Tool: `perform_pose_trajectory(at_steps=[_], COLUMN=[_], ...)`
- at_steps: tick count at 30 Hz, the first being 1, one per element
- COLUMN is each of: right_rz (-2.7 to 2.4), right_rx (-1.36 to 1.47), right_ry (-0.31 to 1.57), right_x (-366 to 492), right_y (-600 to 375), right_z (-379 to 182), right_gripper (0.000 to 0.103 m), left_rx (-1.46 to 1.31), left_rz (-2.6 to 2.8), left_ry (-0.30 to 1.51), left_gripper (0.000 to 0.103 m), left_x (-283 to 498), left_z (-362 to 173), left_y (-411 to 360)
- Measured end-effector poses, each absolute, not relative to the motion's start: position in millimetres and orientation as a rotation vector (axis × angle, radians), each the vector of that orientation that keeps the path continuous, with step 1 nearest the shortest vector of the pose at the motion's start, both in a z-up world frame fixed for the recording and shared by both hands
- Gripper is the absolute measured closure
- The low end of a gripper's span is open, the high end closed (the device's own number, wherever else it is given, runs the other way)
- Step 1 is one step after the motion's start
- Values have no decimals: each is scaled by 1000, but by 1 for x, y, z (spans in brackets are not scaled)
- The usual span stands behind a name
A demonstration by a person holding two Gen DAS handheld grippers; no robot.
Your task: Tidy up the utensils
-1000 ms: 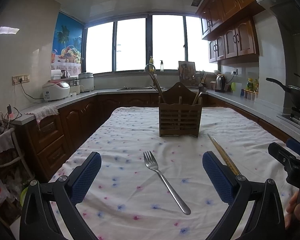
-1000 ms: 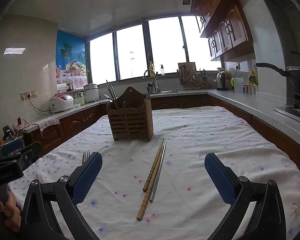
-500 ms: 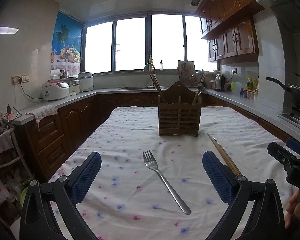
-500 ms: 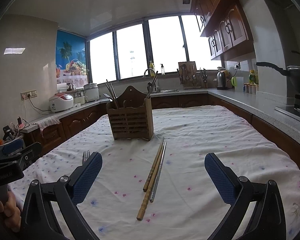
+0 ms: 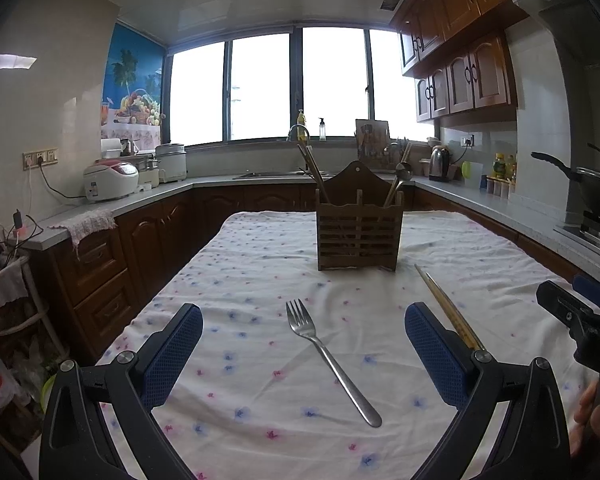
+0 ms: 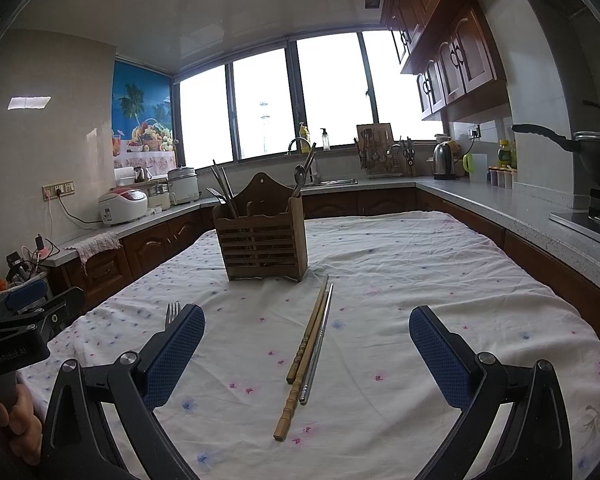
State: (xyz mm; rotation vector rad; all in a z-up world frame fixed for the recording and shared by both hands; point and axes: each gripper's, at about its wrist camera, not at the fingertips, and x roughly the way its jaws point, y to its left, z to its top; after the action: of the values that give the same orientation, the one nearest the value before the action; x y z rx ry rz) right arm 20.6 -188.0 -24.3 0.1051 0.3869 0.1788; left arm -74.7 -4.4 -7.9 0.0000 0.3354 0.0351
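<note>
A metal fork (image 5: pixel 327 354) lies flat on the cloth-covered surface (image 5: pixel 260 264), in the lower centre of the left wrist view, tines toward the top of the frame and handle running to the lower right. In the right wrist view only its tines (image 6: pixel 172 312) show, above the left finger pad (image 6: pixel 171 354).

Three chopsticks (image 6: pixel 306 350) lie together on the surface in the centre of the right wrist view: two wooden ones touching side by side, and a metal one just beside them on the right. All three point toward the wooden utensil holder (image 6: pixel 262 236).

The utensil holder stands upright on the surface, above the loose utensils in both frames and apart from them. Chopsticks and a fork stand in its left compartment; a spoon (image 6: pixel 299 176) leans in its right compartment.

The left gripper (image 5: pixel 304 354) has its jaws spread wide and empty, with the fork between the two pads in the frame. The right gripper (image 6: pixel 306 362) is likewise spread wide and empty, with the chopsticks between its pads.

A hand (image 6: pixel 14 420) grips the left gripper's handle at the lower left of the right wrist view.

A countertop (image 6: pixel 512 216) runs around the surface at left, rear and right.
</note>
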Motion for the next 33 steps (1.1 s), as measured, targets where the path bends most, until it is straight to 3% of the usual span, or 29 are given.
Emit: perform_pose_trajectory(at_steps=[33], right_rz=[180], right_rx=[107], right_ry=[388], right_x=[21], right_y=[-187], right_z=[-25], right_gripper=[0], left_rx=[-1], left_rz=[27], left_ry=[332], left_gripper=[1], left_x=[-78], left_z=[-8], left_y=[-5])
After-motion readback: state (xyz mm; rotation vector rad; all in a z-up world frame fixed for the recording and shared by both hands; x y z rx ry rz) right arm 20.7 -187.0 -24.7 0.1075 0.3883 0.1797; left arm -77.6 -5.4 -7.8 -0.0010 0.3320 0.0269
